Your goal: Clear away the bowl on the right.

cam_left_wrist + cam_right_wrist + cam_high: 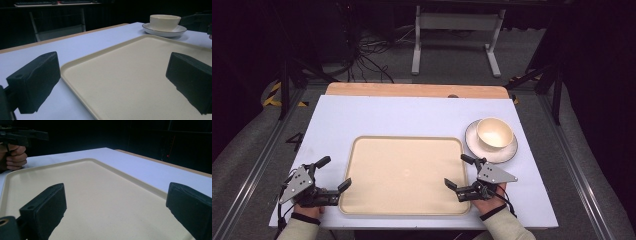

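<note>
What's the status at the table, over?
Both grippers, left and right, open, empty, at the tray edges. Bowl on saucer, untouched. Nothing in the way.

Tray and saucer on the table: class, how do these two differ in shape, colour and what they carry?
The tray is a rounded rectangle; the saucer is round. The tray is beige all over; the saucer is white with a dark rim. The tray carries nothing; the saucer carries a cream bowl. Both lie flat on the white table.

tray [404,175] centre of table [362,112] | bowl [494,132] on saucer [507,154], right-rear of tray
</note>
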Tool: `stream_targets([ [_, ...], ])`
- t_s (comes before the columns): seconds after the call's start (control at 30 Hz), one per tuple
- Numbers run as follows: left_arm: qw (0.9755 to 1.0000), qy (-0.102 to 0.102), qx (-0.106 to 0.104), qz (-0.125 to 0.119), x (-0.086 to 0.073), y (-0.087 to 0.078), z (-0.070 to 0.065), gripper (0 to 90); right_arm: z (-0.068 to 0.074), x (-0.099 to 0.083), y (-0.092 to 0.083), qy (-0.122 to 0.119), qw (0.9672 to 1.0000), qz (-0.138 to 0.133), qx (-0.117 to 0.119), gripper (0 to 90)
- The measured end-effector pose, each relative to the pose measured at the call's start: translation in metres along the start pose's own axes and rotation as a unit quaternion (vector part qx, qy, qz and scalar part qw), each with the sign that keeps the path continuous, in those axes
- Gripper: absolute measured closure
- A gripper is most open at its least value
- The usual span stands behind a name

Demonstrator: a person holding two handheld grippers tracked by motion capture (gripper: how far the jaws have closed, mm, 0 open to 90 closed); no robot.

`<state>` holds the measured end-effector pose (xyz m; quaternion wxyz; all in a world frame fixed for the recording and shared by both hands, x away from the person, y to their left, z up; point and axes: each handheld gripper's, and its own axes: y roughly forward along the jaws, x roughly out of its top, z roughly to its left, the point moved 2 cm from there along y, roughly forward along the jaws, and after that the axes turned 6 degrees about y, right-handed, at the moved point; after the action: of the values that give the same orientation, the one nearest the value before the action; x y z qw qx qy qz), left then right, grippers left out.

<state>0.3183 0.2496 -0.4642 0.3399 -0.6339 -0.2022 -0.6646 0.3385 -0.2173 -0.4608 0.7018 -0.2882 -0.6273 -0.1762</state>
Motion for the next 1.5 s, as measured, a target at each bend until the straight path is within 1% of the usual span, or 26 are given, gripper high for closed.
stream_targets([
  [0.77,1.0000,0.006,0.001,0.000,0.000,0.000,-0.001,0.2,0.003,0.002,0.001,-0.002,1.0000,0.000,0.007,3.3],
  [0.83,1.0000,0.006,0.001,0.001,0.000,0.000,-0.001,0.2,0.004,0.005,0.000,-0.008,0.9999,0.001,0.007,3.3],
  [0.97,1.0000,0.006,0.002,0.000,0.000,0.000,-0.001,0.2,0.006,0.013,-0.001,-0.009,0.9999,0.007,0.010,3.5],
  [1.27,1.0000,0.006,0.001,0.002,0.000,0.000,-0.001,0.2,0.010,0.028,-0.005,-0.002,0.9998,-0.006,0.017,3.5],
  [1.43,1.0000,0.006,0.001,0.002,0.000,0.000,-0.001,0.2,0.012,0.038,-0.007,0.006,0.9995,-0.012,0.030,3.6],
  [1.5,1.0000,0.008,0.001,0.003,0.000,0.000,-0.001,0.2,0.014,0.042,-0.008,0.003,0.9994,-0.010,0.032,3.9],
])
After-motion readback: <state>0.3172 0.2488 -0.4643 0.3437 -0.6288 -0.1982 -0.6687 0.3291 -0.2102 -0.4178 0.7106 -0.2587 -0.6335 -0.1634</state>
